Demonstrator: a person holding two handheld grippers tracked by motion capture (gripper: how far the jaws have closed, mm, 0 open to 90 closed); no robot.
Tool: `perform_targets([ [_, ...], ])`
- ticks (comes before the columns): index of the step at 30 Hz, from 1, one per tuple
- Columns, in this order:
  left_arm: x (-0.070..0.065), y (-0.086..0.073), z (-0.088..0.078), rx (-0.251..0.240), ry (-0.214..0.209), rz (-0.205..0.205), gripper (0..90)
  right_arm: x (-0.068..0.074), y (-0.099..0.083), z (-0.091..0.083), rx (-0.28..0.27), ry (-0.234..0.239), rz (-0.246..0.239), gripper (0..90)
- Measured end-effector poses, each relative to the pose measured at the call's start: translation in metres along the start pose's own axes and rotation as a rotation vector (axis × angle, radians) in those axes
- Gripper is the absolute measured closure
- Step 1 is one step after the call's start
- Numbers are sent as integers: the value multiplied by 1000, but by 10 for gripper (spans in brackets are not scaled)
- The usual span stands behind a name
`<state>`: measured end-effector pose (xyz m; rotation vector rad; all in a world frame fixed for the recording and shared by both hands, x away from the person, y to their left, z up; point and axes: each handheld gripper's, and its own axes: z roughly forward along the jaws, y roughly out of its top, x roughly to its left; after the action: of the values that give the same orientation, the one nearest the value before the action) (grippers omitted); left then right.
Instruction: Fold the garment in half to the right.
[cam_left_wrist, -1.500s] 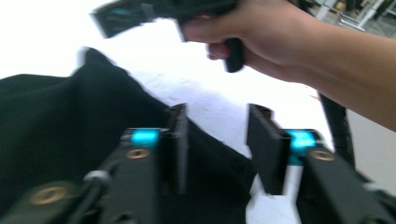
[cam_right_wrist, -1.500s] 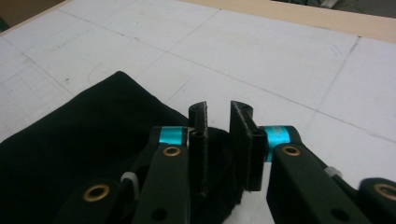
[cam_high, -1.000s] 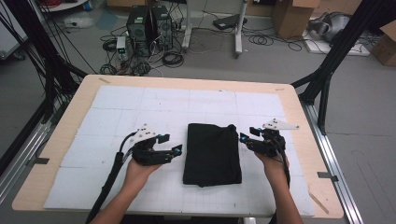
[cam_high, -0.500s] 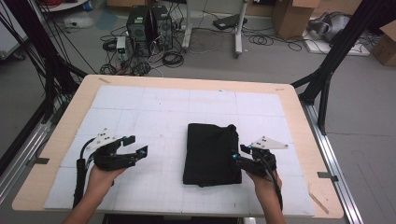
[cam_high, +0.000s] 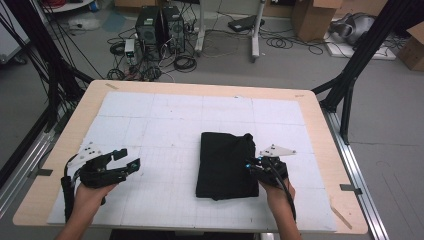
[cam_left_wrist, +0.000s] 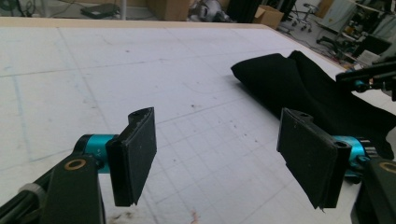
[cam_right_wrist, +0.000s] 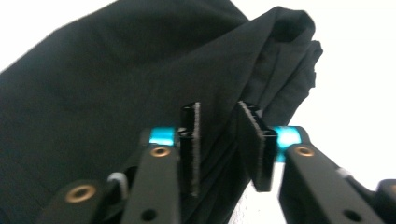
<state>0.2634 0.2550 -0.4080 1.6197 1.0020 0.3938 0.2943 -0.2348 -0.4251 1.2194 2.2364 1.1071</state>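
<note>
We've got the folded black cloth (cam_high: 222, 162) mid-bench toward the right edge. Right tool (cam_high: 256, 166) has just been closing on its right edge, fabric between the jaws, a narrow gap left. Left tool (cam_high: 131, 161) hangs wide open, empty. A shallow bite could catch only the top layer and unravel the fold.

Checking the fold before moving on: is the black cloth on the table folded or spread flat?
Folded: the black cloth lies as a compact rectangle, with stacked layers showing at its edge.

The black cloth (cam_right_wrist: 116, 84) runs off the right gripper view's left edge, its folds blurred.
</note>
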Motion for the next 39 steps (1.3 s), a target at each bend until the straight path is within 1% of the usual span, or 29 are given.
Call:
perform_targets([
  [1,2,0,-1,-3,6,-6,289,1,0,1,11,11,2,792],
  [3,5,-1,-3,-5,15,-15,289,0,0,2,18,20,-11,861],
  [5,5,-1,-2,-3,19,-19,289,0,0,2,21,20,-17,871],
  [6,5,-2,-2,0,19,-16,289,0,1,0,13,16,-18,874],
  [9,3,-3,0,10,15,-11,290,-4,1,-8,-5,9,21,877],
  [10,2,-3,1,12,13,-8,290,-7,-1,-11,-6,-1,42,877],
  [11,2,-3,1,13,13,-7,290,-9,-2,-14,-1,-11,52,877],
  [12,2,-3,2,15,13,-4,291,-10,-3,-16,6,-26,48,878],
  [13,2,-3,2,18,11,-4,290,-12,-4,-19,23,-49,33,878],
  [14,2,-3,2,18,12,-4,291,-14,-6,-19,35,-56,31,878],
  [17,1,-4,4,19,7,-9,291,-18,-12,-13,80,-26,78,876],
  [19,0,-4,5,22,4,-2,291,-20,-14,-12,82,-18,89,862],
  [21,0,-4,6,21,5,-5,291,-22,-15,-13,75,-22,114,776],
  [22,0,-3,6,21,5,-4,291,-23,-15,-16,63,-27,121,734],
  [23,1,-3,5,19,4,-5,292,-24,-16,-21,44,-36,127,699],
  [26,1,-2,5,5,2,-9,291,-27,-17,-38,-38,-47,146,629],
  [27,1,-1,5,0,0,-12,291,-28,-18,-47,-78,-57,136,606],
  [29,0,0,4,-6,-4,-6,288,-29,-21,-61,-140,-76,134,528],
  [30,-1,1,3,-13,-5,-4,283,-29,-22,-67,-167,-93,126,476],
  [31,-2,2,2,-15,-5,3,276,-29,-24,-74,-193,-113,117,441],
  [32,-2,3,2,-23,-6,7,267,-28,-26,-79,-216,-122,114,401],
  [34,-4,5,1,-37,-11,5,240,-25,-30,-88,-245,-151,101,309],
  [35,-5,6,1,-43,-12,5,229,-24,-31,-92,-247,-171,91,271],
  [36,-5,6,0,-50,-13,7,221,-23,-33,-95,-253,-183,81,253],
  [37,-6,6,0,-49,-15,19,204,-21,-34,-98,-255,-192,69,249],
  [39,-7,5,-1,-51,-24,29,182,-19,-35,-102,-257,-201,46,237],
])
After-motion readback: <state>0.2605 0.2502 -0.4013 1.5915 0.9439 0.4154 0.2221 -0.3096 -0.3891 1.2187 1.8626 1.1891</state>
